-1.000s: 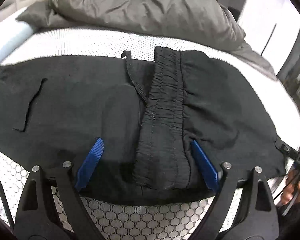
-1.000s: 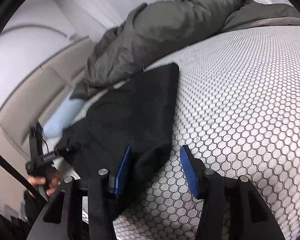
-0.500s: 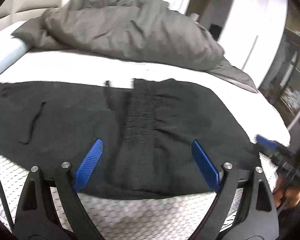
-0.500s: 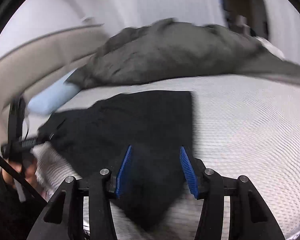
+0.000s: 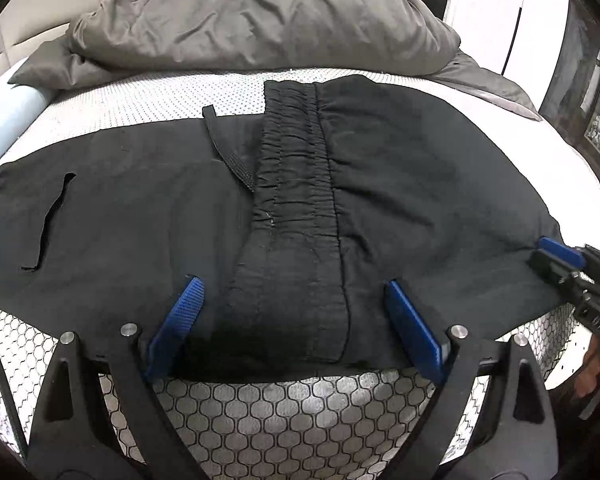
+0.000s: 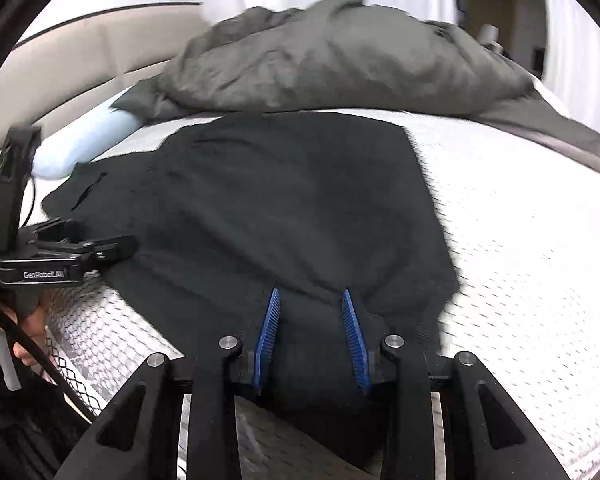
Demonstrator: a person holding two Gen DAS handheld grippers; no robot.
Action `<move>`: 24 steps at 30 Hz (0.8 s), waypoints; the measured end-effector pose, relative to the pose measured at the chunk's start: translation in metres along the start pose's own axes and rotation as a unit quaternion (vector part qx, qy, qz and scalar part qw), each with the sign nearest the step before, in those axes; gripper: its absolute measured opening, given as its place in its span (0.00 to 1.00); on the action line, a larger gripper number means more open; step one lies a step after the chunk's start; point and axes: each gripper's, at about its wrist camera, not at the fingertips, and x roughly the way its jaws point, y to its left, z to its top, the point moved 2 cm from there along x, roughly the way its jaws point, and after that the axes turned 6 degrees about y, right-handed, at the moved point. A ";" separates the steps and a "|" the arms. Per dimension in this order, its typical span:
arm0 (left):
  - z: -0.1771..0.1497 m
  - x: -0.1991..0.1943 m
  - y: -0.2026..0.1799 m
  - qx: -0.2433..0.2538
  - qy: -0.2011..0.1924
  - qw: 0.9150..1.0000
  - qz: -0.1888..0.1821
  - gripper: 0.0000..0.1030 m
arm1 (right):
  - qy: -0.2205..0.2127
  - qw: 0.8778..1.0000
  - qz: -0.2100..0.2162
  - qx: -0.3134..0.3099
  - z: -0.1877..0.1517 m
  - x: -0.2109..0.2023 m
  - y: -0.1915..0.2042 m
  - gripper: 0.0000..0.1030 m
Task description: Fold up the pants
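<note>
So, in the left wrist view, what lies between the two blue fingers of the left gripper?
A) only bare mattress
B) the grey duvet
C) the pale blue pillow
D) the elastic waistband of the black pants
D: the gathered, stitched waistband of the black pants runs down between the open left gripper fingers.

The black pants (image 5: 148, 208) lie spread flat across the bed (image 5: 140, 96), folded over themselves so the gathered elastic waistband (image 5: 296, 184) runs up the middle of the cloth; a flat black drawstring (image 5: 228, 152) trails out beside the band, its end reaching the fabric's far edge; a slit pocket (image 5: 50, 220) gapes open on the left portion; the right portion is smooth with soft creases; the near edge hangs just over the mattress side.
</note>
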 end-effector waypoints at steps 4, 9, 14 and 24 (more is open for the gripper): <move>0.004 0.001 -0.001 -0.001 0.004 1.000 0.008 0.89 | 0.008 1.000 -0.016 -0.004 0.011 -0.019 -0.003 0.34; 0.007 0.004 -0.003 -0.002 0.005 1.000 0.013 0.90 | 0.009 0.999 0.010 -0.046 0.058 -0.014 0.026 0.47; 0.006 0.007 -0.001 0.004 -0.003 1.000 0.010 0.92 | 0.048 0.995 0.062 -0.066 0.087 0.039 0.052 0.47; 0.006 0.000 0.003 0.010 -0.005 1.000 0.007 0.92 | 0.091 0.993 -0.056 -0.058 0.068 0.048 -0.015 0.50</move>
